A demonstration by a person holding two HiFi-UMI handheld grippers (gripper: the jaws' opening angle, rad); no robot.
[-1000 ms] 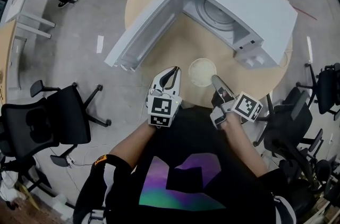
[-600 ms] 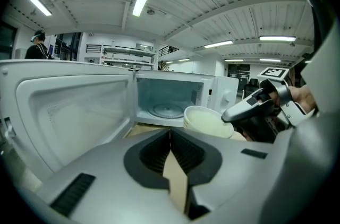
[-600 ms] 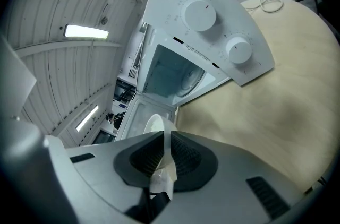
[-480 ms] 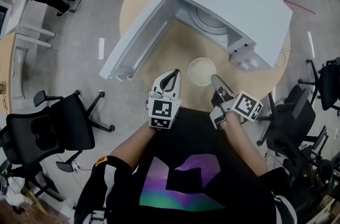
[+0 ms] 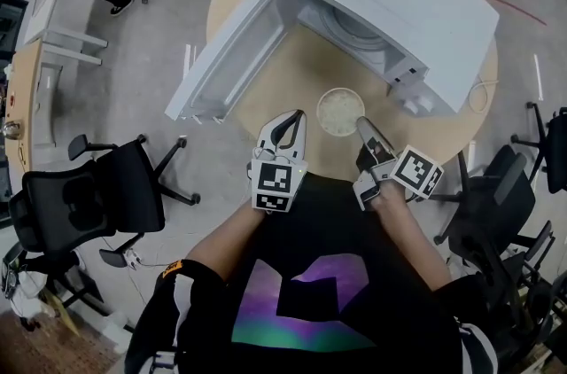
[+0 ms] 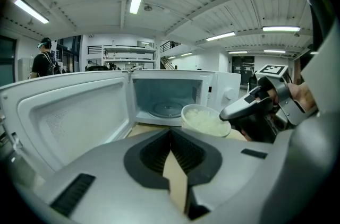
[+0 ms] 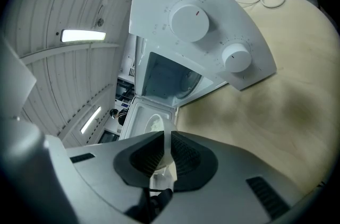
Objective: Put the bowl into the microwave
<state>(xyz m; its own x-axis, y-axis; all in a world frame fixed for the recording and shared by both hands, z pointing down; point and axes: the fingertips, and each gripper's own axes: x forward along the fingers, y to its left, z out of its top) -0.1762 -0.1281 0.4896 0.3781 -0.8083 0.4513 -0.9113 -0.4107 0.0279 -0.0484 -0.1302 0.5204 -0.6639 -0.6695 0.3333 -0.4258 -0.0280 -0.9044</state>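
My right hand-held gripper (image 5: 365,128) is clenched on the near-right rim of the bowl (image 5: 340,110). In the right gripper view the thin white wall runs up between the two pads, which press on either side of it. The bowl is at the centre of the head view, over the round desk (image 5: 282,84) and just in front of the open microwave (image 5: 416,4). I cannot tell whether its base rests on the desk or is a little off it. It holds something white and grainy, filled close to the rim. My left hand-held gripper (image 5: 287,120) is to the left of the bowl and apart from it, with its jaws drawn together on nothing.

The door (image 5: 221,58) is swung wide toward the left of the head view. The glass turntable (image 6: 167,109) shows in the middle of the left gripper view, directly behind the bowl.

I judge the step in hand to be carrying the bowl into the cavity. A one-sided rim grip on a full bowl will tend to tip it away from the pads. So I would hold the rim level, lift only enough to clear the sill, and move slowly straight ahead. The control panel, with its upper dial (image 7: 189,21), lies to the right of the opening, so I would steer the gripper slightly left of it. I would set the bowl on the middle of the turntable and let go only once it rests flat. The left gripper should stay clear of the door.
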